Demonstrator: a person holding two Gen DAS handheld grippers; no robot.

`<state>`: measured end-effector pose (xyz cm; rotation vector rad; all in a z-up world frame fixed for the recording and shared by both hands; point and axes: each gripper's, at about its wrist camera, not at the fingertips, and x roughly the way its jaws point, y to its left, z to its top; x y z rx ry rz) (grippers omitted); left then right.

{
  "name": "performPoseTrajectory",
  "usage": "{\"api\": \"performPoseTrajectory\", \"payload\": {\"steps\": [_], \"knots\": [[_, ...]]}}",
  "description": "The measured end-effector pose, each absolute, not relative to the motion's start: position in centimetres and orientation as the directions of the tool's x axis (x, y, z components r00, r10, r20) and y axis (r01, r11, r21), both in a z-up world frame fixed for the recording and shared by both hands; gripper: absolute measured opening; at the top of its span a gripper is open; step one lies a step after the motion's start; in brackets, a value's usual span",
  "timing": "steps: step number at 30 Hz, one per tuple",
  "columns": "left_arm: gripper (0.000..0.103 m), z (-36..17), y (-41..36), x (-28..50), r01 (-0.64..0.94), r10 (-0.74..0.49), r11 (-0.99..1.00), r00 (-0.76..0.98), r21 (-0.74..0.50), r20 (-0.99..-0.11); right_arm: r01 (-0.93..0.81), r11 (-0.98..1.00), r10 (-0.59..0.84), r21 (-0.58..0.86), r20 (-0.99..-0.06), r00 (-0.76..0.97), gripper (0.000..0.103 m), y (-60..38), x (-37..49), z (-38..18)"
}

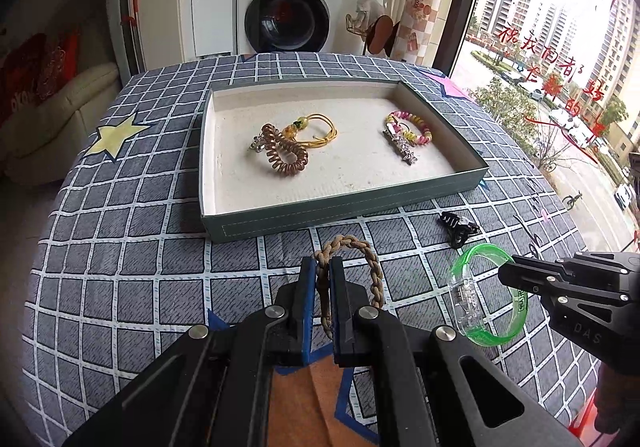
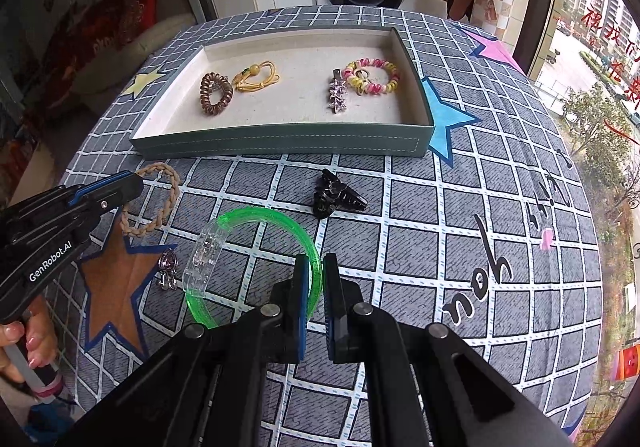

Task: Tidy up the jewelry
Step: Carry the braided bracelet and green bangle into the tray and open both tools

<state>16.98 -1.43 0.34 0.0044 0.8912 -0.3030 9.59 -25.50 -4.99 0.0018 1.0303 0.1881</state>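
Observation:
My left gripper (image 1: 322, 267) is shut on a tan braided bracelet (image 1: 366, 253), just in front of the green tray (image 1: 340, 217); the bracelet also shows in the right wrist view (image 2: 170, 191). My right gripper (image 2: 317, 267) is shut on a green translucent bangle (image 2: 256, 215) with a clear clasp, also in the left wrist view (image 1: 472, 275). The tray holds a brown coil hair tie (image 1: 284, 153), a yellow cord bracelet (image 1: 316, 127), a star hair clip (image 1: 402, 147) and a pink-yellow coil tie (image 1: 412, 127).
A black claw clip (image 2: 336, 193) lies on the checked cloth in front of the tray. A small silver earring piece (image 2: 167, 271) lies left of the bangle. The table edge drops off to the right near a window; a washing machine stands behind.

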Motion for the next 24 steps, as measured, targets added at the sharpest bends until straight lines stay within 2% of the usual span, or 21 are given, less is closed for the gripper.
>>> {"api": "performPoseTrajectory", "payload": {"steps": [12, 24], "knots": [[0.019, 4.2, -2.2, 16.7, 0.298, -0.260, 0.951, 0.650, -0.075, -0.714, -0.146, 0.982, 0.182, 0.120, -0.811, 0.556, 0.007, -27.2, 9.6, -1.8], [0.019, 8.3, -1.0, 19.5, 0.259, -0.228, 0.965, 0.715, -0.053, -0.661, -0.125, 0.983, 0.185, 0.137, -0.780, 0.597, 0.007, -29.0, 13.0, 1.4]]}}
